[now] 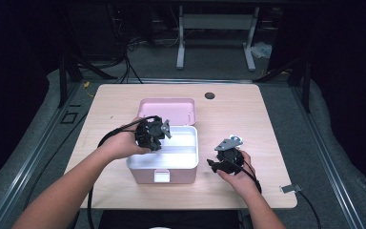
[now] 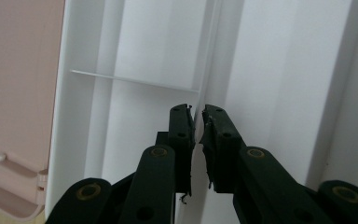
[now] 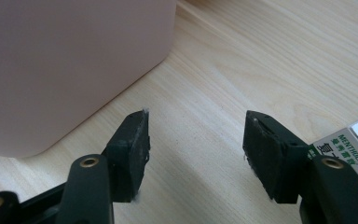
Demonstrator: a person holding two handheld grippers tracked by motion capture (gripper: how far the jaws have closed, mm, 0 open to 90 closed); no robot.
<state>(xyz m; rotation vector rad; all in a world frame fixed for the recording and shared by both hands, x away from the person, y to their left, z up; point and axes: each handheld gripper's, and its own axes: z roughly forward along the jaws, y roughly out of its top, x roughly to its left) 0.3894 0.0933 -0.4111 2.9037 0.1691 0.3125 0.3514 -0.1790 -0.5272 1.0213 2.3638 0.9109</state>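
While the right gripper rests low on the tabletop with its fingers apart and nothing between them, a green-and-yellow packet lies just beside it. Farther in, the left gripper reaches into the open pink box, fingers nearly together on a thin white divider.

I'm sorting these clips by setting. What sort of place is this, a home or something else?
Most likely a lab or recording studio, not a home: a lone wooden table stands on grey carpet ringed by black curtains, with cables and a metal stand behind it.
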